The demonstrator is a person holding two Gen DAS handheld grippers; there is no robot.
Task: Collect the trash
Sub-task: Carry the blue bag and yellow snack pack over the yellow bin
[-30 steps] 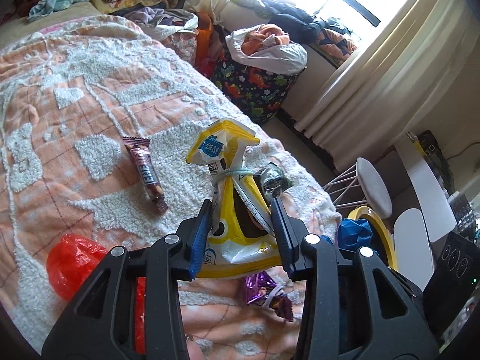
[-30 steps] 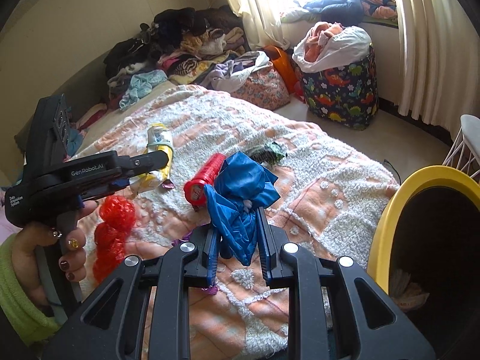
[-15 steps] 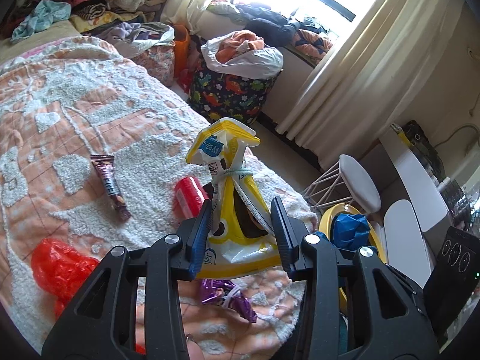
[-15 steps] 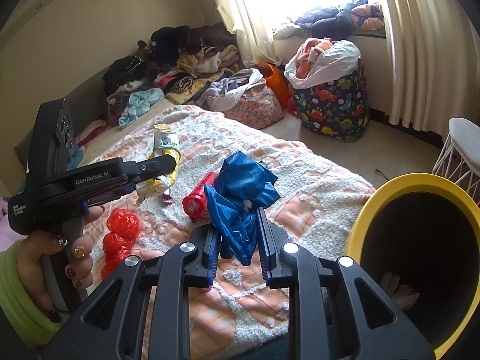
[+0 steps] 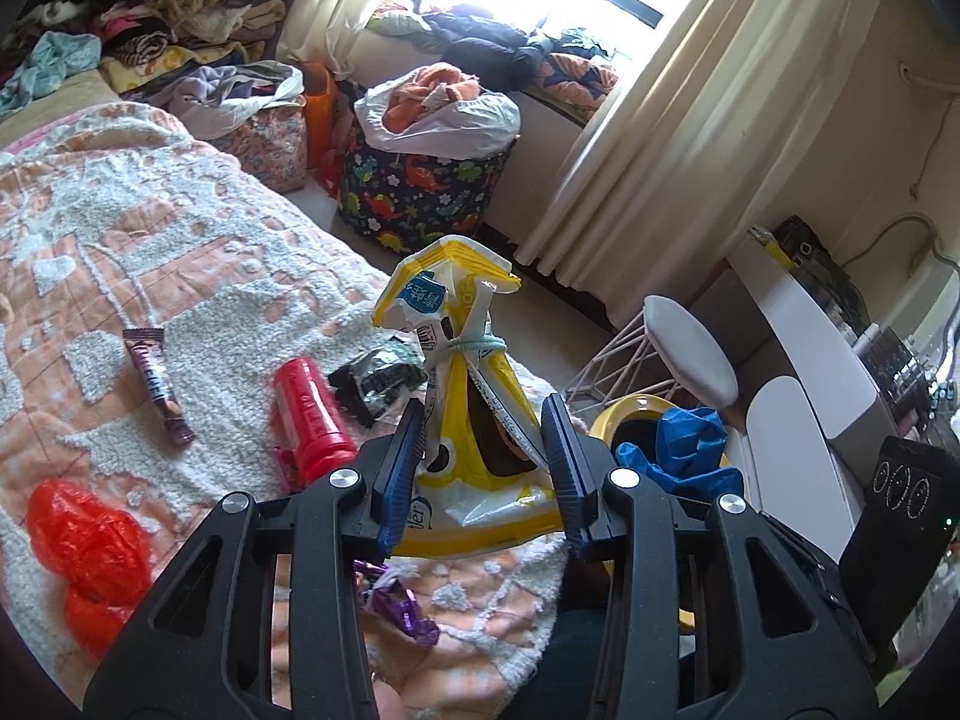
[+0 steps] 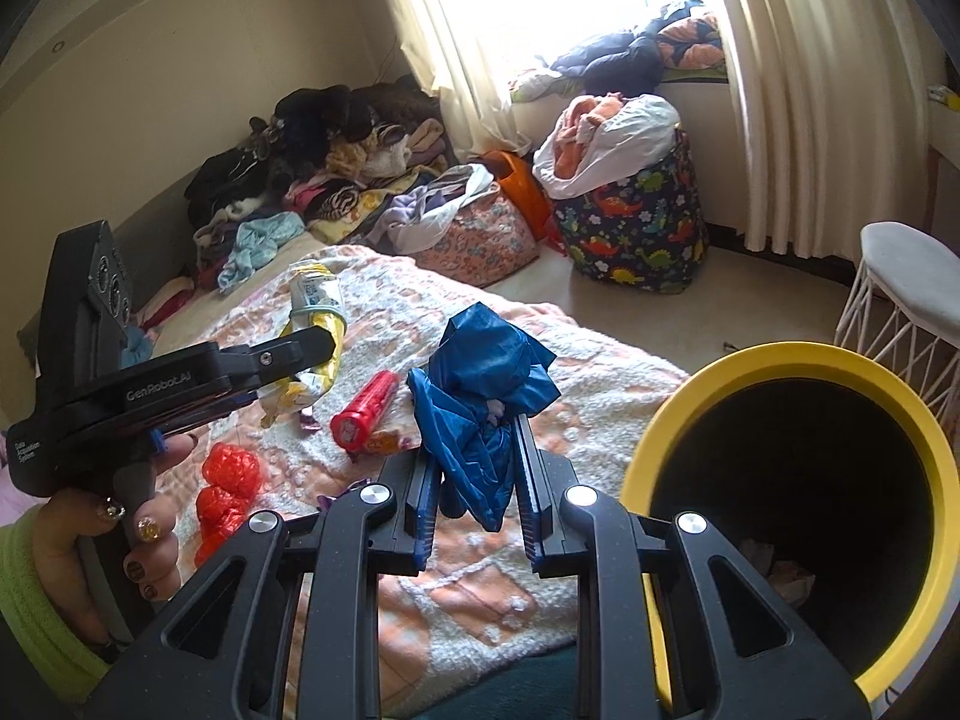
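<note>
Trash is mid-collection from where I stand: the left gripper (image 5: 483, 468) has its jaws closed on a yellow-and-white snack bag tied with a pale band (image 5: 465, 396), and the right gripper (image 6: 474, 498) has its jaws pinched narrow on a crumpled blue plastic bag (image 6: 480, 402). Both pieces hang clear of the orange-and-white tufted bedspread (image 5: 180, 252), with the blue bag just beside the round black bin with a yellow rim (image 6: 780, 360), not yet over its mouth. Some paper scraps already lie at the bottom of that bin, so a part looks done. Left on the bed are a red cylindrical tube (image 5: 309, 414), a brown candy-bar wrapper (image 5: 157, 381), a dark crumpled wrapper (image 5: 375, 381), a scrunched red plastic bag (image 5: 90, 552) and a purple foil wrapper (image 5: 399, 603). I judge the job under halfway, with two drops pending and five pickups after.
</note>
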